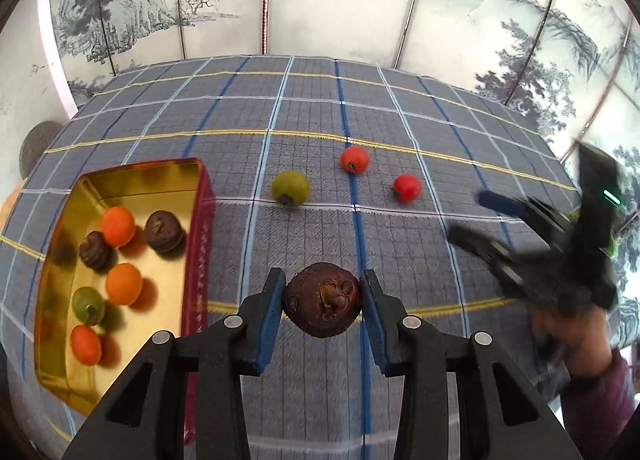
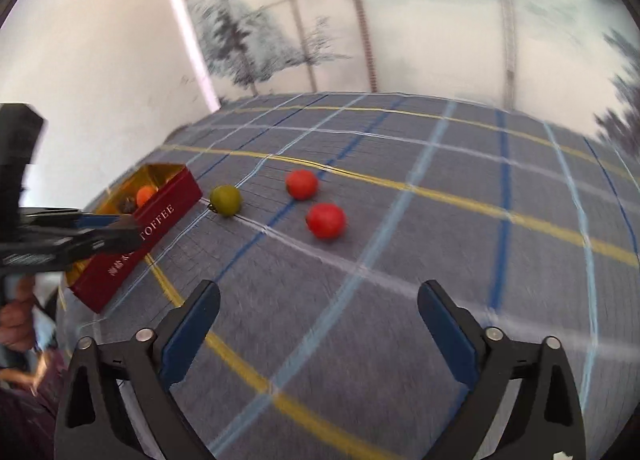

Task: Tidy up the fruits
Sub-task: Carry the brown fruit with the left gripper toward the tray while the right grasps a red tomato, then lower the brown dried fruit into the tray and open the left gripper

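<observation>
Biggest worry right now: the dark brown fruit (image 1: 323,299) I'm holding in the left tongs (image 1: 323,302) is round and only pinched at its two sides, so if I swing toward the tin (image 1: 192,244) too fast it could squirt out and roll across the plaid cloth (image 1: 400,120) on the tabletop. The tin's red wall is also right beside my left finger, so I'd guess clipping the rim on the way over is possible.

Left tongs are closed partway, both blue pads (image 1: 269,320) touching the fruit, grasping it above the cloth just right of the tin.

Right tongs (image 2: 319,334) are spread wide, gripping nothing, hovering over bare cloth. The green fruit (image 2: 226,200) and two red fruits (image 2: 325,220) sit well ahead of them, still loose outside the tin.
</observation>
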The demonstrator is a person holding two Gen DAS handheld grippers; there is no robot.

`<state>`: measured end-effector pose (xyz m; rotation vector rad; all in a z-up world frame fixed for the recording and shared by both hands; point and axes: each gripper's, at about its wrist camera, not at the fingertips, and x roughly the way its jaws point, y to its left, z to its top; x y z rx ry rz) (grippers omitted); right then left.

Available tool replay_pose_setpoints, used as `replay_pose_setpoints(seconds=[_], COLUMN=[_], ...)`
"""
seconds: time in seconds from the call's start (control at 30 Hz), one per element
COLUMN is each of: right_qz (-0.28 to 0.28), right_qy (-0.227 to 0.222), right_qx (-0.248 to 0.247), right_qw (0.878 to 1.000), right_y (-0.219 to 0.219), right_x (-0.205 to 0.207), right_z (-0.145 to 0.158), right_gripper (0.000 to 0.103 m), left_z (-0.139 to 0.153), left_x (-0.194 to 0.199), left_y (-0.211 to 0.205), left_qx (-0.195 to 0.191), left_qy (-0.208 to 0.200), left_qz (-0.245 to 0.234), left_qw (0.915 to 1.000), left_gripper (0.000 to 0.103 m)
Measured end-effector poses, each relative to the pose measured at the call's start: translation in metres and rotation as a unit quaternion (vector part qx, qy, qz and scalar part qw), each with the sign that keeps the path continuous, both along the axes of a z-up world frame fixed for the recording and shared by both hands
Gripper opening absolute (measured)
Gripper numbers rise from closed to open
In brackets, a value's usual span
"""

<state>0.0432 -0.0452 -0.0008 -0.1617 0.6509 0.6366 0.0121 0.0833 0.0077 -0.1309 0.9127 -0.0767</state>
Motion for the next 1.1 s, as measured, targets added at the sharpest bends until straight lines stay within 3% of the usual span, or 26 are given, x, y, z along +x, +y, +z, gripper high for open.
replay_pose_setpoints(seconds=[0.07, 0.13, 0.33, 0.43, 0.53, 0.83, 1.1], right_qz=[0.004, 0.004, 0.001, -0.006, -0.006, -0.026, -0.031], right_qy=[0.001, 0.008, 0.03, 0.039, 0.046, 0.034, 0.035], right_qx=[-0.024, -0.039, -0.051, -0.069, -0.063, 0.008, 0.006], right_qw=[1.0, 0.999, 0.998, 0.997, 0.997, 0.999, 0.999], right_y=[0.014, 0.024, 0.04, 0.046, 0.047, 0.026, 0.028], right_x=[0.02, 0.038, 0.066, 0.071, 0.067, -0.001, -0.035], right_z=[-0.002, -0.006, -0.019, -0.024, -0.023, -0.019, -0.027], right_gripper=[0.077, 0.074, 0.071, 0.042, 0.031, 0.031, 0.031], left_z=[0.005, 0.008, 0.016, 0.018, 0.019, 0.003, -0.019], left_x=[-0.009, -0.014, -0.03, -0.038, -0.047, -0.075, -0.083], left_y=[0.005, 0.01, 0.03, 0.044, 0.062, 0.119, 0.129], left_qx=[-0.002, -0.001, 0.004, 0.001, 0.002, 0.03, 0.027], left_qy=[-0.005, -0.007, -0.017, -0.019, -0.024, -0.023, -0.004], left_qz=[0.002, 0.004, 0.021, 0.035, 0.054, 0.104, 0.1], left_qw=[1.0, 1.0, 0.9996, 0.9992, 0.9983, 0.9939, 0.9946], left_gripper=[0.039, 0.039, 0.039, 0.039, 0.039, 0.039, 0.039])
